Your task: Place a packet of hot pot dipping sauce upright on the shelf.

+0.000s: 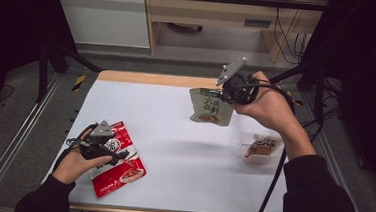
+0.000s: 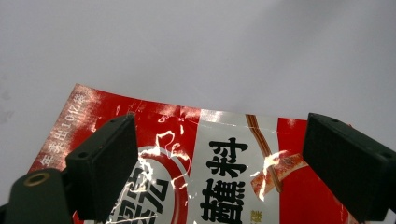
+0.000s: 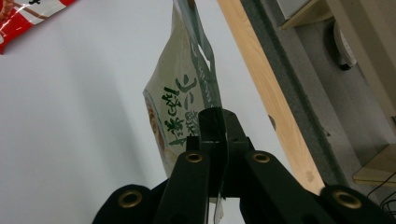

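A green-and-beige snack pouch (image 1: 211,106) hangs in the air above the far right of the white table, pinched at its upper edge by my right gripper (image 1: 225,92), which is shut on it. In the right gripper view the pouch (image 3: 180,100) rises from between the closed jaws. A red-and-white snack bag (image 1: 122,161) lies flat near the front left. My left gripper (image 1: 117,153) hovers over it, jaws wide apart. In the left gripper view the red bag (image 2: 224,177) lies beneath the spread fingers (image 2: 105,163), untouched.
A small clear-wrapped snack packet (image 1: 261,147) lies on the white table (image 1: 183,151) at the right, under the right forearm. A wooden strip (image 1: 158,79) runs along the table's far edge. Dark frame rails stand on both sides.
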Motion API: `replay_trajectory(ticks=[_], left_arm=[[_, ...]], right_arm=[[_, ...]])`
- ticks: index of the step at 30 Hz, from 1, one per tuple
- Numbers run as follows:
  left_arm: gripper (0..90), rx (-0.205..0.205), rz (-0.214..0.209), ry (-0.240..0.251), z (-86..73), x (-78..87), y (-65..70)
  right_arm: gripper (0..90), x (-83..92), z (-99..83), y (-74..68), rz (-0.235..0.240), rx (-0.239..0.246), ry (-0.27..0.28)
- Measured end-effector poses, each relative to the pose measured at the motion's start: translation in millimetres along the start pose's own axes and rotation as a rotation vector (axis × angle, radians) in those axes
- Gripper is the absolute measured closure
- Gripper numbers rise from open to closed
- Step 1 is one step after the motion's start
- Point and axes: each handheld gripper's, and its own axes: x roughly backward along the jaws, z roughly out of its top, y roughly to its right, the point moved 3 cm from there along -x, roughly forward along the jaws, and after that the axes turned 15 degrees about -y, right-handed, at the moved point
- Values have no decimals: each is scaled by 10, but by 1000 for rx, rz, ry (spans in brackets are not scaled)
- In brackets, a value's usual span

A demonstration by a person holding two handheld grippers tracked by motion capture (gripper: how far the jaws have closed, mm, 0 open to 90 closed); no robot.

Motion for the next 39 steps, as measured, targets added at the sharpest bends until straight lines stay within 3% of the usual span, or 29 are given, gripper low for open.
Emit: replay_trajectory(ticks=[11,20,27,39], left_arm=[[103,6,15,13,-21,24,-15],[103,13,21,11,-34,-4,-37],[103,15,24,13,-40,10,-58],[104,24,28,13,-59,8,-90]], right_arm=[[900,161,-257,276,-35,-52,-5],[900,192,-620,420,-58,-98,-1],[900,187,-841,448,-53,-131,0],[900,98,-1203,353,-26,-161,5]])
